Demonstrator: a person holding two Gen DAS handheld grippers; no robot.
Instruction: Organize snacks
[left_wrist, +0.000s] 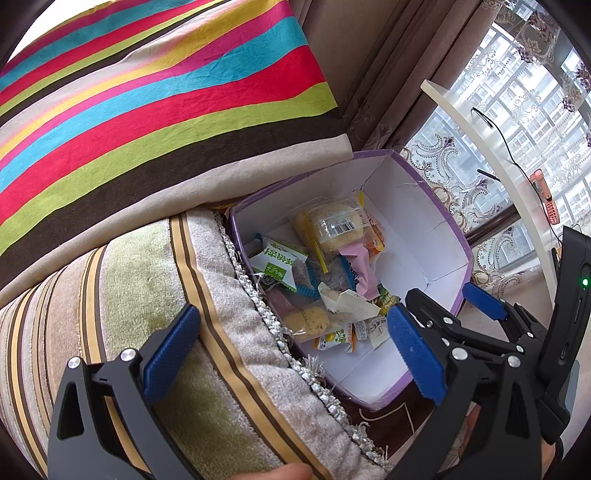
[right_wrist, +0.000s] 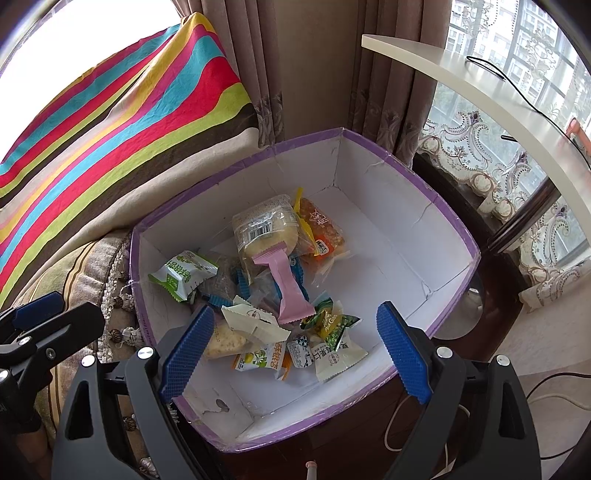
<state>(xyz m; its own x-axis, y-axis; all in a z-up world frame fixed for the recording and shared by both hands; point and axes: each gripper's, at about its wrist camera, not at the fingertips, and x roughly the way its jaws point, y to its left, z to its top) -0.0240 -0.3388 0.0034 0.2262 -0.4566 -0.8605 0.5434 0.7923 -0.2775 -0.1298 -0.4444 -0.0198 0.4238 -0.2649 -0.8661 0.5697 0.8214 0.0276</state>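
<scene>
evidently the snacks (right_wrist: 273, 291) sit heaped inside the purple-rimmed box (right_wrist: 436, 258) beside the sofa arm, gathered in one place. right tool (right_wrist: 295, 354) hovers over the box, fingers apart and empty; left tool (left_wrist: 291, 354) likewise spread beside it.

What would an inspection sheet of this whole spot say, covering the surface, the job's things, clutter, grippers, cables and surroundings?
Surface: striped sofa cushion, with the box beside it.
Job's things: purple-edged box holding a loose heap of wrapped snacks, including a pink packet and a green-and-white packet.
Clutter: nothing seen.
Grippers: left gripper open over the cushion; right gripper open above the box, both empty.
Cables: black cable on the white shelf; white cable on the floor.
Surroundings: colourful striped pillow, brown curtains, lace-curtained window.
</scene>
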